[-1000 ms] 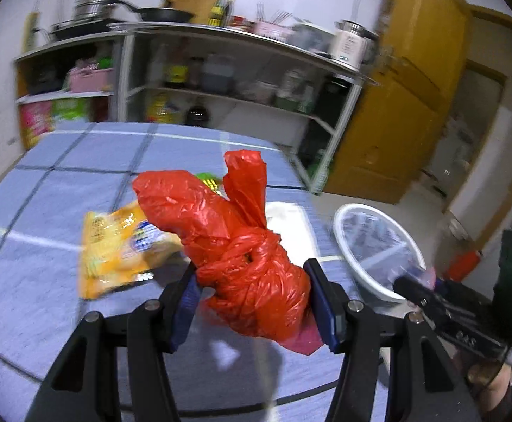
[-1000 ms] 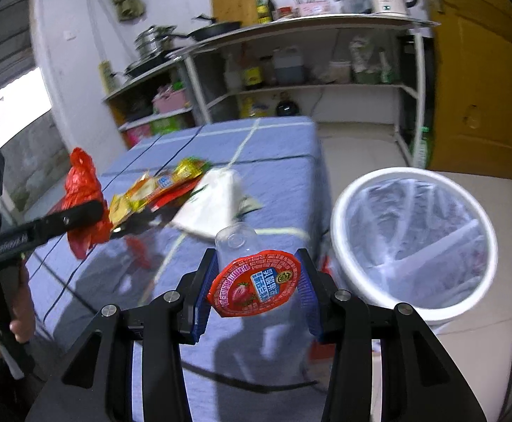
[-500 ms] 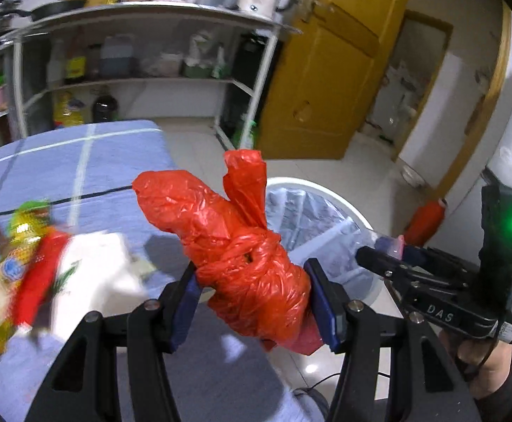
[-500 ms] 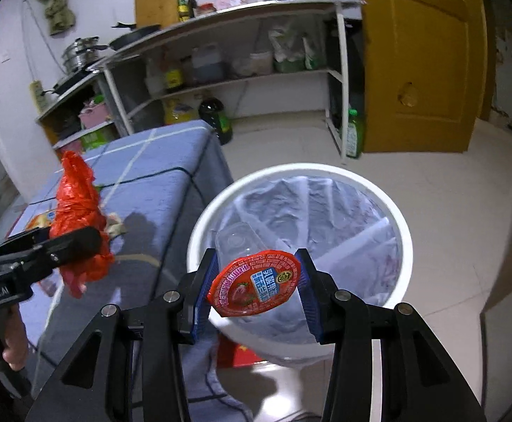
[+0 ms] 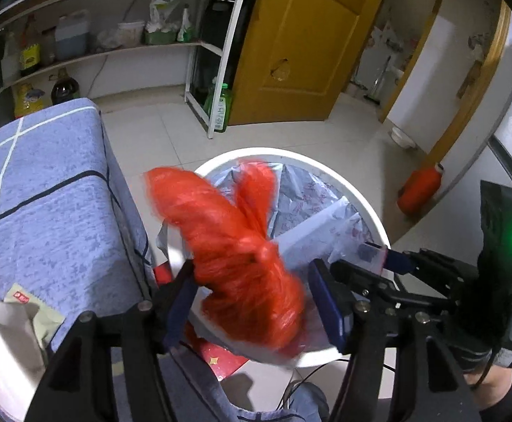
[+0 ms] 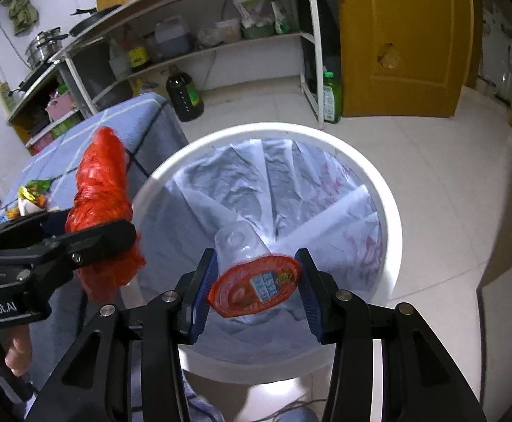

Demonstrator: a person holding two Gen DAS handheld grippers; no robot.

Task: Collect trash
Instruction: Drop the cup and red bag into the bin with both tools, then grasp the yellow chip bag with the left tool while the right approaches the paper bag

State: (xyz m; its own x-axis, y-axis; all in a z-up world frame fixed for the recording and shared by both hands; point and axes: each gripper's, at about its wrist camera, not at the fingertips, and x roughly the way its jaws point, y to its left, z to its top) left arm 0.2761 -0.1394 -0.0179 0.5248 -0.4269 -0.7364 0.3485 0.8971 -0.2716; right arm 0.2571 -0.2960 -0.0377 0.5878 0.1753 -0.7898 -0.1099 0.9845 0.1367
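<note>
A crumpled red plastic bag (image 5: 245,263), tied in a knot, hangs over the round white bin (image 6: 389,211). A clear cup with a red lid (image 6: 254,286) hangs over it too, tipped sideways.

Red-lidded plastic cup (image 6: 254,286) between right gripper (image 6: 256,299) jaws, above white lined bin (image 6: 379,190).

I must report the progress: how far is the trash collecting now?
Nothing lies in the lined bin yet. In hand: the left gripper holds a red bag, the right gripper a jelly cup, both over the bin. Left: dropping both, then the wrappers on the table.
</note>
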